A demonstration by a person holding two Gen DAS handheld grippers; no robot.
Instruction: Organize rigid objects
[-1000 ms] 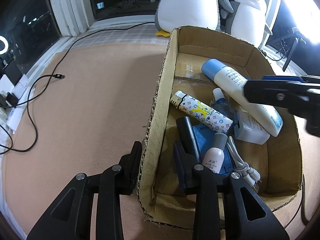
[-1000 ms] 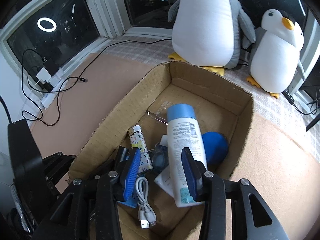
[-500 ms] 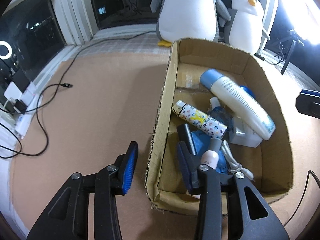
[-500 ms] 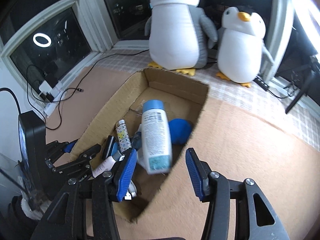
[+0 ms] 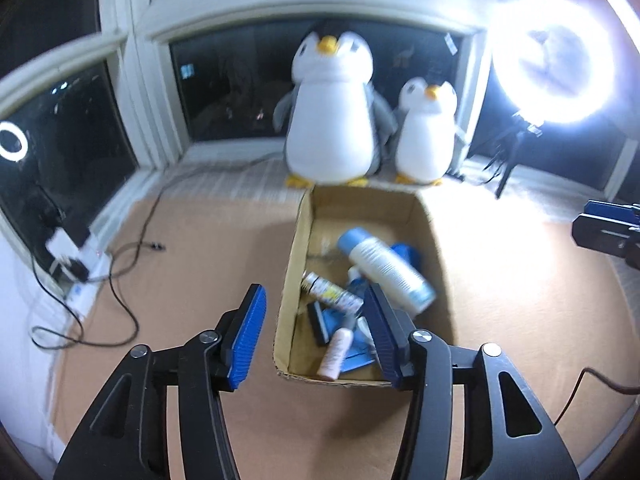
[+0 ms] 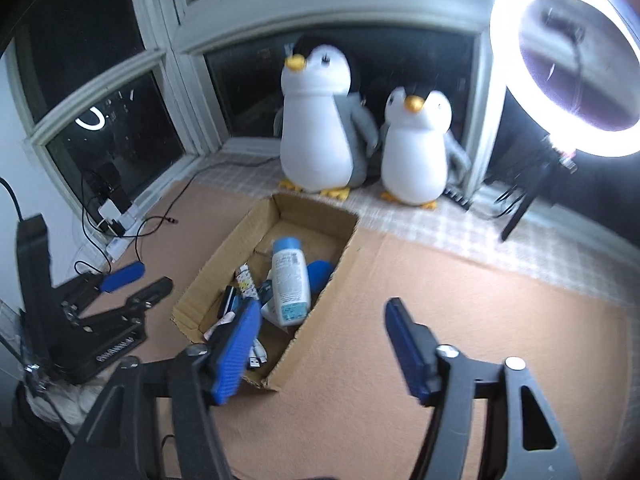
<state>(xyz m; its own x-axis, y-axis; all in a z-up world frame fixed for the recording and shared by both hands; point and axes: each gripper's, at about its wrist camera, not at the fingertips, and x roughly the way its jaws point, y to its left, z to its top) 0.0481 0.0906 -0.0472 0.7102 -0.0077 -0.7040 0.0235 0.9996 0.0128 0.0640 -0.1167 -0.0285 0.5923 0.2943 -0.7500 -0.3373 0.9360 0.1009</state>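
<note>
surface (image 6: 440,320): bare, so sorting looks finished | box (image 6: 344,256) at 12 o'clock from both claws: holds bottle (image 6: 290,280), tube (image 5: 332,294) and small items together | left claw (image 5: 314,328): opening, empty | right claw (image 6: 320,344): opening, empty, at box's 5 o'clock

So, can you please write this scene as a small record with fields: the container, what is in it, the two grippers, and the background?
container: open cardboard box on the tan surface
contents: white bottle with blue cap, patterned tube, small pink bottle, white cable, other blurred items
left gripper: jaws opening, nothing between them
right gripper: jaws opening, nothing between them
background: two plush penguins, ring light, dark windows
</note>
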